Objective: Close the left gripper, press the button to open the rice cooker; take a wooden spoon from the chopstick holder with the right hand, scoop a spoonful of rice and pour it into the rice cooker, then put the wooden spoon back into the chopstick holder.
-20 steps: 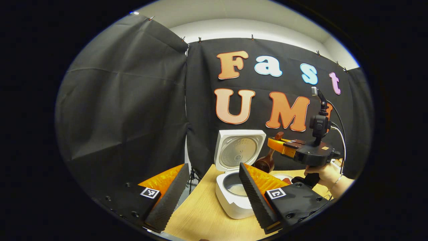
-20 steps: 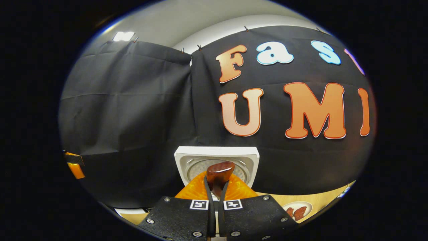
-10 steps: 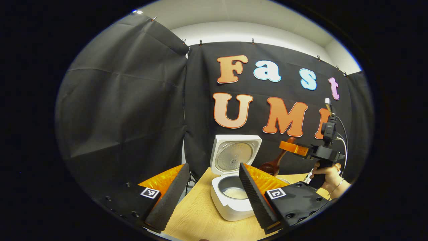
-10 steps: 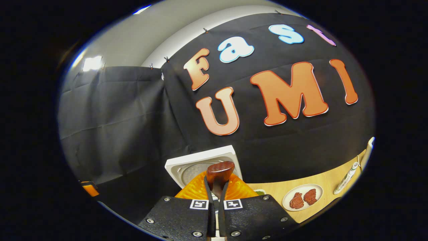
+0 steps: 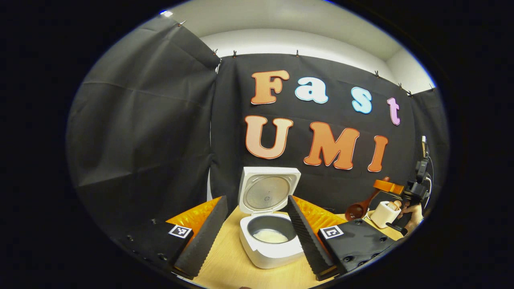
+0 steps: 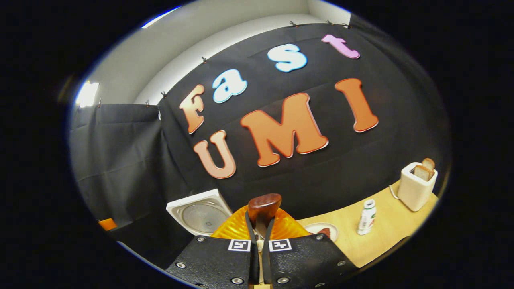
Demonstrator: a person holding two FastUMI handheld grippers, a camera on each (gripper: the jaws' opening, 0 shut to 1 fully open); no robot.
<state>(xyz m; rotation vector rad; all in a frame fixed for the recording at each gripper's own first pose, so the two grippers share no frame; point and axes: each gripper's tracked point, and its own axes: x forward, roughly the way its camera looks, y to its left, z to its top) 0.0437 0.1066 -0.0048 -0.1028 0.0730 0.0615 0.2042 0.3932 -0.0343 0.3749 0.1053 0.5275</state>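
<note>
Your right gripper (image 6: 257, 237) has swung away from the rice cooker (image 5: 270, 241) toward the table's (image 5: 233, 265) right end; its fingers (image 6: 249, 235) pinch the wooden spoon (image 6: 263, 208) by its handle; your left gripper (image 5: 257, 233) stands wide, holding nothing; the cooker sits open between its fingers, rice in the pot; the spoon looks light, stiff and smooth, so I judge a grip on the handle best; a toaster (image 6: 415, 186) and bottle (image 6: 366, 216) stand beyond.
</note>
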